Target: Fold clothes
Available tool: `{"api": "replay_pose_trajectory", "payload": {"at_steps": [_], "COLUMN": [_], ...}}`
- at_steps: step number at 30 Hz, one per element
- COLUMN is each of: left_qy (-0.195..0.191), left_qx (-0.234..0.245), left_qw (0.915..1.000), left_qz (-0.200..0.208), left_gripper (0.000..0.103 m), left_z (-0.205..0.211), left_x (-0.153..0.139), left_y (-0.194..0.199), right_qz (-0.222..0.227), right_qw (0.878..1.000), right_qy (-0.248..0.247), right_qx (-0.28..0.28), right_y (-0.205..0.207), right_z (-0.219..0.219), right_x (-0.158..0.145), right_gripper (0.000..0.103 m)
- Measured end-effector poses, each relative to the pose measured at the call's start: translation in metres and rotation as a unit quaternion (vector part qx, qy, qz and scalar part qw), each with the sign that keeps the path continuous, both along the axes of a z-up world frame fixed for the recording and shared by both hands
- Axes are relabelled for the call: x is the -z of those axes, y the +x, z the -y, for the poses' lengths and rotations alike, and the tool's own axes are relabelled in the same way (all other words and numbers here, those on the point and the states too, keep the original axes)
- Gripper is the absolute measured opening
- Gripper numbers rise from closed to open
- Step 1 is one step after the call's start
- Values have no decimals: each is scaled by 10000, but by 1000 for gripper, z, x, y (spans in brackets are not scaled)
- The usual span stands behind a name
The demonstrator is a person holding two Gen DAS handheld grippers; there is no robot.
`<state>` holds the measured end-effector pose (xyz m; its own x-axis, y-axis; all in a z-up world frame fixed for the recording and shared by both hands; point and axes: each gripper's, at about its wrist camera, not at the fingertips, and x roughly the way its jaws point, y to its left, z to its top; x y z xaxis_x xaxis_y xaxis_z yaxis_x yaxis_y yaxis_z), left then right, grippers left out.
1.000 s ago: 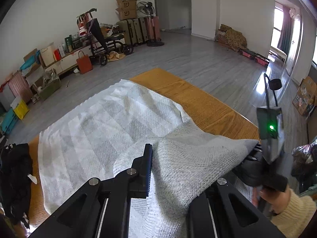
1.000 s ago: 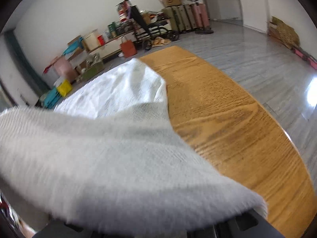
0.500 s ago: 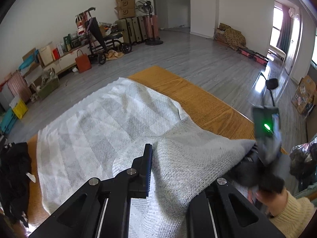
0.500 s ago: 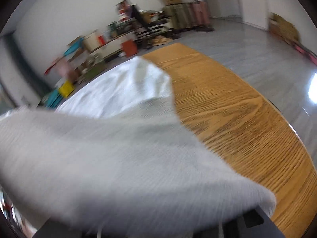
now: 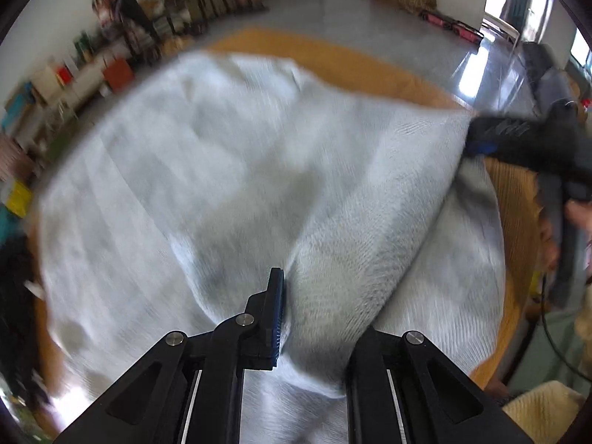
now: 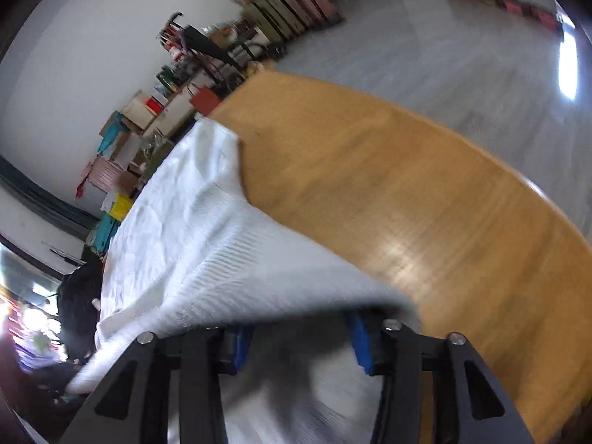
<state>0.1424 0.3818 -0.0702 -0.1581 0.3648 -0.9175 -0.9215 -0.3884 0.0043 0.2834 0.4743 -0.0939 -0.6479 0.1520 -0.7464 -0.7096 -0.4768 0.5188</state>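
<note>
A white and grey knit garment [image 5: 192,170] lies spread over the orange wooden table [image 5: 333,63]. One flap of it is folded back across the rest. My left gripper [image 5: 318,307] points steeply down, close over the cloth. Its jaws are pinched on a ridge of that flap and are easing open; the right finger is hidden under the knit. My right gripper [image 6: 301,344] has its blue pads [image 6: 242,347] apart and its jaws are opening, with the garment's edge [image 6: 259,281] draped loosely over and between them. The left wrist view shows the right gripper [image 5: 481,137] at the flap's far corner.
A black bundle [image 6: 79,296] sits at the table's left end. Bare table [image 6: 388,192] stretches to the right of the garment. Boxes, bags and suitcases [image 6: 273,7] line the far wall across grey floor. A hand in a cream sleeve [image 5: 547,407] holds the right gripper's handle.
The left gripper dropped and tipped down toward the cloth. The right gripper rolled, moved sideways and opened its jaws. The lifted flap came down onto the spread garment.
</note>
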Motion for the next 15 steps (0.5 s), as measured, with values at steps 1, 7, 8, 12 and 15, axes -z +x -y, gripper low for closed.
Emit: {"api": "replay_pose_trajectory", "payload": {"at_steps": [1, 7, 8, 12, 15], "left_qy": [112, 1278, 1280, 996, 1071], "left_qx": [-128, -776, -931, -1498, -1672], "left_qw": [9996, 9823, 9813, 9751, 9625], "left_qz": [232, 1132, 1100, 1295, 1846], "left_gripper": [20, 52, 68, 98, 98], "left_z": [6, 76, 91, 122, 136], "left_x": [3, -31, -35, -35, -28], "left_y": [-2, -21, -27, -45, -49], "right_qz": [10, -173, -201, -309, -369], "right_qw": [10000, 9998, 9997, 9977, 9955], "right_qy": [-29, -86, -22, 228, 178], "right_qx": [3, -52, -128, -563, -852], "right_y": [9, 42, 44, 38, 28], "right_z": [-2, -1, 3, 22, 33], "right_x": [0, -16, -20, -38, -40], "right_gripper": [45, 52, 53, 64, 65]}}
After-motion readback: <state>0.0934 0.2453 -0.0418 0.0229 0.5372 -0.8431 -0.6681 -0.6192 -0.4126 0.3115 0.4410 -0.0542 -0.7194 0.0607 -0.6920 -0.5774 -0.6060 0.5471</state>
